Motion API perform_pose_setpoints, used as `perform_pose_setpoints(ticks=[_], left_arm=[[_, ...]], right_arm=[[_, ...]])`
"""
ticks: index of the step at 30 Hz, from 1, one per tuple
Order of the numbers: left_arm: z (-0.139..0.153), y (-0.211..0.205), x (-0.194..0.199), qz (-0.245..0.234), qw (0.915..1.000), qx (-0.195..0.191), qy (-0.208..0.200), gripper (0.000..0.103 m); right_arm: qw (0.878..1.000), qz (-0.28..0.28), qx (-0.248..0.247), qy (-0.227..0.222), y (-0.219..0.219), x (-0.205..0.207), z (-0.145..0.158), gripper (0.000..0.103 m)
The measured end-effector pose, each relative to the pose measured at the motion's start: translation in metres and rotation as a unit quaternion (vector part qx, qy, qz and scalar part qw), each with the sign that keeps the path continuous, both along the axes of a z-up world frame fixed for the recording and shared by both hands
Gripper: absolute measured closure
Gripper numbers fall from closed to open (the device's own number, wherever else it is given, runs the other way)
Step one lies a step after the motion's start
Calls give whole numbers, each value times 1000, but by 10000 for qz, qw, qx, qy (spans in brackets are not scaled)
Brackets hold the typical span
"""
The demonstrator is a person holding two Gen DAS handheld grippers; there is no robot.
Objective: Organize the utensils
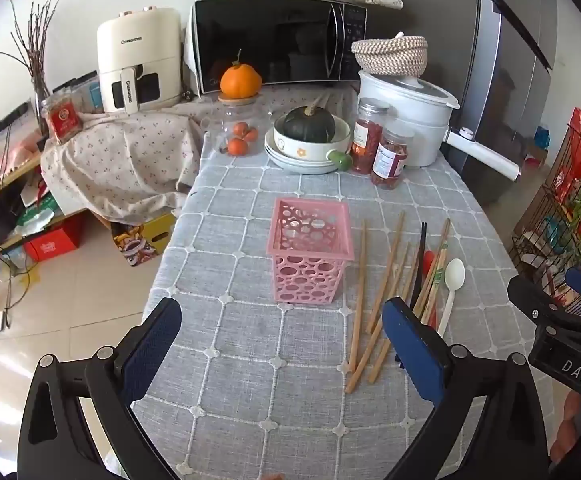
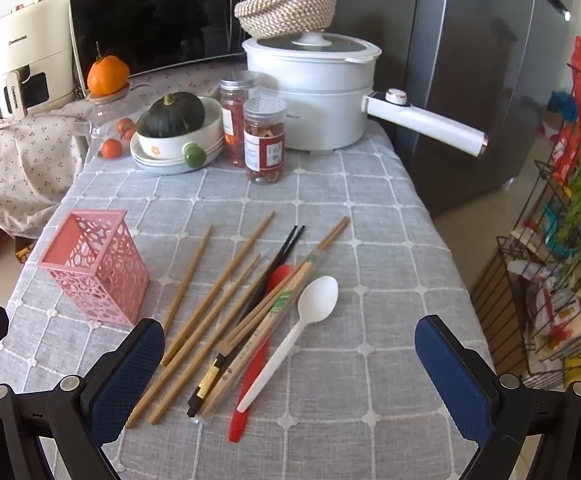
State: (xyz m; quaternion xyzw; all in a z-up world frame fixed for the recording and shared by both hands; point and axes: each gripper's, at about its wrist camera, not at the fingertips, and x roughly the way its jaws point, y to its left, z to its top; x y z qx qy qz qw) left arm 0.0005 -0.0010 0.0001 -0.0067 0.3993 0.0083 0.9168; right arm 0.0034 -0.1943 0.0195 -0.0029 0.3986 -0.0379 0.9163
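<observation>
A pink perforated utensil basket (image 1: 309,250) (image 2: 96,266) stands upright and empty on the grey checked tablecloth (image 1: 250,360). To its right lie several wooden chopsticks (image 1: 382,280) (image 2: 210,304), a black pair (image 2: 274,268), a wrapped pair (image 2: 266,320), a white plastic spoon (image 1: 450,284) (image 2: 294,328) and a red utensil (image 2: 250,396) partly under them. My left gripper (image 1: 282,320) hovers open in front of the basket, holding nothing. My right gripper (image 2: 290,340) is open above the handles of the utensil pile, holding nothing; it also shows at the right edge of the left wrist view (image 1: 562,312).
At the table's far end stand a bowl with a dark squash (image 1: 308,126) on stacked plates, two jars (image 1: 378,144), a white electric pot (image 1: 406,112) with a long handle, a microwave (image 1: 274,40) and an air fryer (image 1: 140,60). A wire rack (image 2: 562,260) stands right of the table.
</observation>
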Motion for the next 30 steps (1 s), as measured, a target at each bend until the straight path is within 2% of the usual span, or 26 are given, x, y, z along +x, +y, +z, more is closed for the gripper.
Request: perform_pose_setpoints(ticks=[19,30], left_arm=[[-3,-9,3,15,10000,-33,-2,1],[-10,4,3,42,10000,-30,20,1]], right_arm=[[9998,82,-4,155,2,1,-4,0],[9996,107,82,235,3,3,-8,0]])
